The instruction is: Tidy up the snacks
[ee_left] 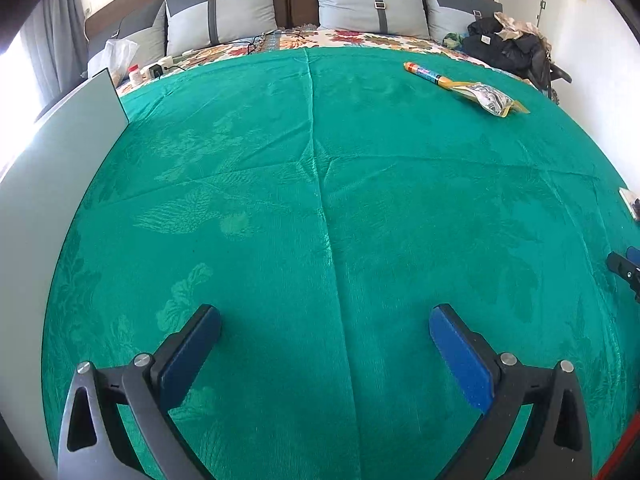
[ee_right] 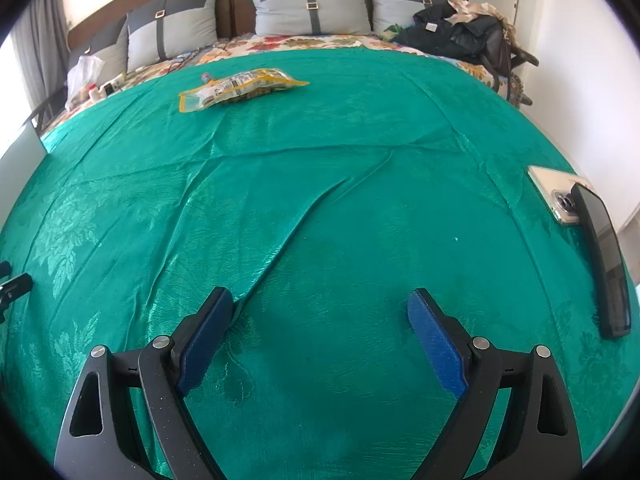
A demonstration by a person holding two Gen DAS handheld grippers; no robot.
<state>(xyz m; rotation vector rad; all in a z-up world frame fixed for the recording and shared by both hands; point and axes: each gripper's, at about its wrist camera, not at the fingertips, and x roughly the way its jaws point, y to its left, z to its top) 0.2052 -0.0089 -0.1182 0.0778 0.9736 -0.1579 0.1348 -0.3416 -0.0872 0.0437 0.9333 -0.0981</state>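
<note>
Reaching for the far packet point(ee_right: 240, 86) on the green cover point(ee_right: 320, 208) should go well if the right gripper point(ee_right: 320, 332) and left gripper point(ee_left: 324, 344), both spread and empty, approach low, minding what seems a tube point(ee_left: 428, 73) beside it.

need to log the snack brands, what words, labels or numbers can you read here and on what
None can be read.
yellow snack packet: dark print on its clear panel, too small and blurred to read.
snack tube: coloured bands, no lettering legible.
white tag on the black bag: blank or too small to tell.
two phones: no text visible.
</note>
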